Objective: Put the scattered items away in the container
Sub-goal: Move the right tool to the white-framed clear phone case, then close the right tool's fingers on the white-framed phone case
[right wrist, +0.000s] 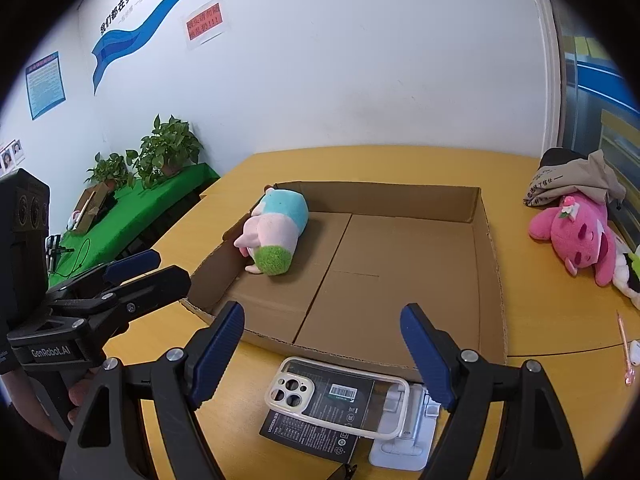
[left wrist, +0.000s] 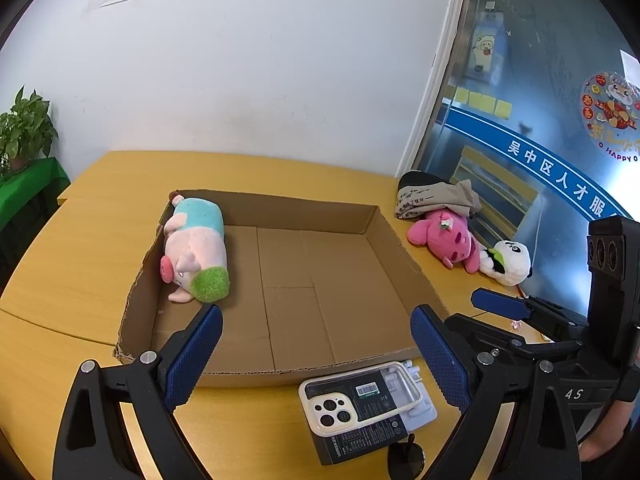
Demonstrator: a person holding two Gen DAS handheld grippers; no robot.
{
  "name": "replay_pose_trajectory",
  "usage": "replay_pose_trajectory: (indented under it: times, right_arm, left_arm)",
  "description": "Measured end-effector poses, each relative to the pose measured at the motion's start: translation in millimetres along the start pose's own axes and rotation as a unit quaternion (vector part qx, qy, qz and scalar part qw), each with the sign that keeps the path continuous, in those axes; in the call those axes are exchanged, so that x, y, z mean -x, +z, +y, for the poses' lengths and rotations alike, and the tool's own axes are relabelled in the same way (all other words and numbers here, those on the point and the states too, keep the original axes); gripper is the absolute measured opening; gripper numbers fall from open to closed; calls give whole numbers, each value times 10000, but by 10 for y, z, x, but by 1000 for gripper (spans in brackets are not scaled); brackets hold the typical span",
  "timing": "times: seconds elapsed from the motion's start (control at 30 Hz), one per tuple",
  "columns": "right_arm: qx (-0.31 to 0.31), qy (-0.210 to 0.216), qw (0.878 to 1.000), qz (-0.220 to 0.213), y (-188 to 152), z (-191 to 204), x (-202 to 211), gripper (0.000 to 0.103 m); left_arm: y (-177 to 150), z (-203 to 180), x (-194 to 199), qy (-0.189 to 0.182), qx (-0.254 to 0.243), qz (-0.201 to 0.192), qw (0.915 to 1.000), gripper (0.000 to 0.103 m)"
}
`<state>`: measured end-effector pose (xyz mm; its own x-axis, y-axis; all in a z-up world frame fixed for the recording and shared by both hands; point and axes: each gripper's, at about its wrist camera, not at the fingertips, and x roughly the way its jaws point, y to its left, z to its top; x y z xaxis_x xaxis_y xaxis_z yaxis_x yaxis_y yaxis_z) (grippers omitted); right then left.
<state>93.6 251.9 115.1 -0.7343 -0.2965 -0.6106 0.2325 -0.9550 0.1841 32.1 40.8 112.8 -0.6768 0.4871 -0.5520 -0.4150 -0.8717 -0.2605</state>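
- The cardboard box (left wrist: 320, 280), a shallow open tray, lies on the yellow wooden surface (left wrist: 80, 248) with its low walls up.
- A pink and teal plush pig (left wrist: 196, 248) with a green tuft lies on its side inside the box, against the left wall.
- The rest of the box floor is bare cardboard.
- A clear phone case (right wrist: 338, 398) lies on a black package (right wrist: 316, 428), just outside the near wall of the box; a white plastic stand (right wrist: 408, 428) lies partly under them.
- Dark sunglasses (left wrist: 406, 460) sit at the near edge, just beside the black package.
- A pink plush toy (right wrist: 576, 236) lies on the surface to the right of the box, apart from its wall, touching a white panda plush (left wrist: 508, 262).
- A crumpled beige cloth over something dark (right wrist: 576, 180) lies just behind the pink plush toy.
- A pink pen (right wrist: 624, 348) lies near the right edge of the surface.
- The left claw (left wrist: 316, 356) hangs above the near wall of the box with its blue pads spread wide, holding nothing.
- The right claw (right wrist: 322, 356) hangs over the phone case, jaws also spread wide and empty.
- Each claw shows at the side of the other's view, and nothing lies between them and the box.
- Behind stands a white wall (right wrist: 360, 80) with a blue ribbon graphic and a red notice (right wrist: 205, 22).
- Potted plants (right wrist: 168, 152) stand on a side table with a green cover (right wrist: 132, 216) at the left.
- A glass door with stickers (left wrist: 540, 120) is at the right.
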Motion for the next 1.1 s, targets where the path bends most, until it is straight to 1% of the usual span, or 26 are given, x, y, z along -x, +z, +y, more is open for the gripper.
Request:
replay_pose_trajectory:
  times: [0.4, 0.6, 0.73, 0.87, 0.97, 1.03, 1.1]
  right_arm:
    - [-149, 14, 9998, 137, -122, -170, -98, 80]
    - [-251, -21, 9993, 268, -256, -342, -149, 80]
    - [-450, -6, 9976, 517, -405, -529, -255, 80]
    - [-739, 224, 9930, 893, -593, -706, -417, 80]
    - [-821, 311, 9894, 1156, -723, -757, -548, 80]
    - [-820, 391, 9868, 1338, -782, -764, -628, 80]
    - [-828, 450, 9854, 1416, -819, -765, -696, 80]
  left_arm:
    - [-157, 21, -150, -45, 27, 316, 9995, 97]
    - [-302, 85, -298, -225, 91, 590, 9980, 97]
    - [-431, 143, -460, -277, 143, 880, 9956, 97]
    - [-556, 232, -638, -337, 309, 1187, 9919, 93]
    - [-641, 286, -755, -444, 423, 1378, 9886, 89]
    - [-699, 311, -825, -484, 461, 1509, 9863, 89]
    - [-751, 337, -889, -494, 461, 1605, 9847, 89]
